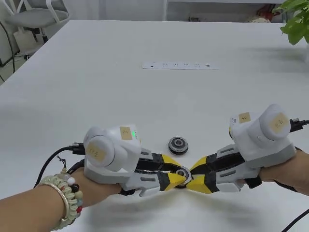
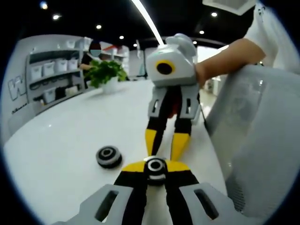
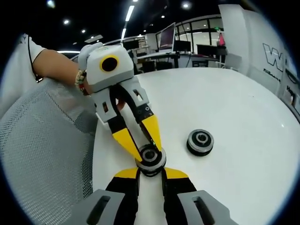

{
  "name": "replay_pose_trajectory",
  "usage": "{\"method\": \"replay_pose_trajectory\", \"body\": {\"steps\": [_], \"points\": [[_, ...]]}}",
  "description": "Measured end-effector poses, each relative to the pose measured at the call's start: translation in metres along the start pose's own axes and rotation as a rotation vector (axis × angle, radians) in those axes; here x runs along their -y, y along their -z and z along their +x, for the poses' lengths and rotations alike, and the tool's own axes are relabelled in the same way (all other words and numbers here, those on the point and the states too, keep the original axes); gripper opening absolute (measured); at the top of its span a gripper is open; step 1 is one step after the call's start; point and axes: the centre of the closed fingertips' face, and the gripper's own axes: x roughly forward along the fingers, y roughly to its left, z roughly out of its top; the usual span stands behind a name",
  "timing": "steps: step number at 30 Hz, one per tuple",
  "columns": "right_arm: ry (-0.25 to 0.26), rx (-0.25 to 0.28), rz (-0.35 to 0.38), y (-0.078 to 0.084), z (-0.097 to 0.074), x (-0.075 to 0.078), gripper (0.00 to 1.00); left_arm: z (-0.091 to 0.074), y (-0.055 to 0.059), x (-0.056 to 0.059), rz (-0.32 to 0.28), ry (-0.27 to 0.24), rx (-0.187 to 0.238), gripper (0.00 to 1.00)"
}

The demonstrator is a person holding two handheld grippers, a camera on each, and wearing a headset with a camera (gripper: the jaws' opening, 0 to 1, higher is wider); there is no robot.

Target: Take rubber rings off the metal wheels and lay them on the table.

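A small metal wheel with a black rubber ring point(image 1: 182, 173) is held just above the white table point(image 1: 145, 101), near its front edge. My left gripper point(image 1: 179, 176) comes in from the left and is shut on it; in the left gripper view the wheel point(image 2: 155, 169) sits between the yellow tips of my left gripper point(image 2: 155, 165). My right gripper point(image 1: 189, 177) meets it head-on from the right. In the right gripper view, the tips of my right gripper point(image 3: 151, 172) close on the lower edge of the same wheel point(image 3: 151, 158). A second ringed wheel point(image 1: 178, 145) lies flat on the table just behind.
A white power strip point(image 1: 179, 65) lies farther back at the table's middle. A potted plant point(image 1: 295, 19) stands at the far right corner and an office chair point(image 1: 36, 17) beyond the far left edge. A mesh chair back point(image 3: 42, 140) is close behind the person.
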Motion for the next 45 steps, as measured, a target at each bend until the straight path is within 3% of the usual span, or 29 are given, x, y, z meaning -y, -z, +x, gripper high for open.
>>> {"method": "replay_pose_trajectory", "body": {"steps": [11,32,34,37,38,41,45], "points": [[-0.001,-0.002,0.004,0.001,-0.003,0.0,0.13,0.0,0.0,0.0,0.013,-0.006,-0.009,0.15],[0.042,-0.04,0.004,0.002,-0.003,0.008,0.0,-0.002,0.0,-0.002,0.016,-0.013,-0.013,0.15],[0.051,-0.05,0.068,0.003,-0.003,0.01,0.0,-0.002,0.0,-0.002,0.017,-0.014,-0.013,0.15],[0.054,-0.05,0.238,0.003,-0.005,0.012,0.0,-0.002,0.0,-0.001,0.017,-0.016,-0.013,0.15],[0.054,-0.042,0.262,0.002,-0.005,0.013,0.0,-0.002,0.0,-0.001,0.017,-0.016,-0.013,0.15],[0.056,0.002,0.352,-0.001,-0.008,0.017,0.0,-0.002,0.0,-0.002,0.013,-0.019,-0.011,0.15],[0.017,0.055,0.493,-0.005,-0.009,0.015,0.0,-0.002,0.001,-0.002,0.011,-0.019,-0.009,0.15]]}}
